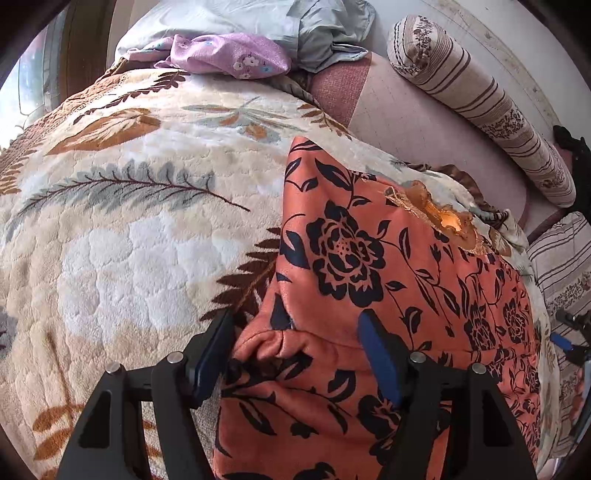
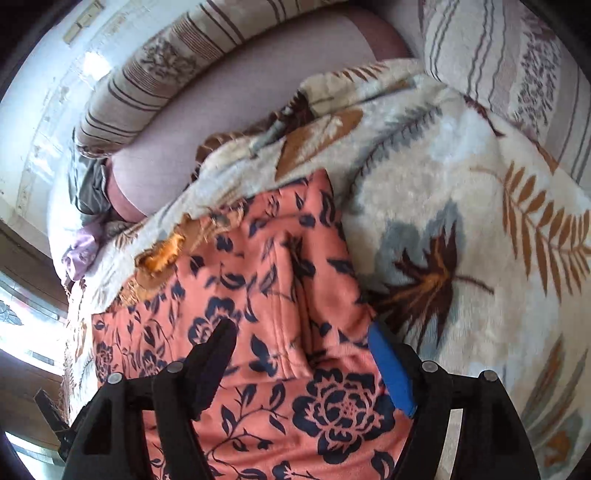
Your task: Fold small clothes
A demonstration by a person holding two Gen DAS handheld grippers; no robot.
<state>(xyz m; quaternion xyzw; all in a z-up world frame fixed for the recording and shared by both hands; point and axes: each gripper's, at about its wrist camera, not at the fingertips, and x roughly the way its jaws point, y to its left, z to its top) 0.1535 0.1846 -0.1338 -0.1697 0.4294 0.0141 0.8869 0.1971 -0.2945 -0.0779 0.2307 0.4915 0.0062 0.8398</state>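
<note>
An orange garment with a dark floral print lies on a plush leaf-patterned blanket. It has a frayed torn hole near its far edge. My left gripper is open, its jaws standing on either side of a bunched fold at the garment's near left edge. In the right wrist view the same garment lies below my right gripper, which is open with its jaws spread over a lengthwise fold. Whether either gripper's pads touch the cloth cannot be told.
Lilac floral cloth and pale blue clothes lie heaped at the bed's far end. A striped bolster lies along the wall on a pink sheet. A striped pillow sits beyond the blanket.
</note>
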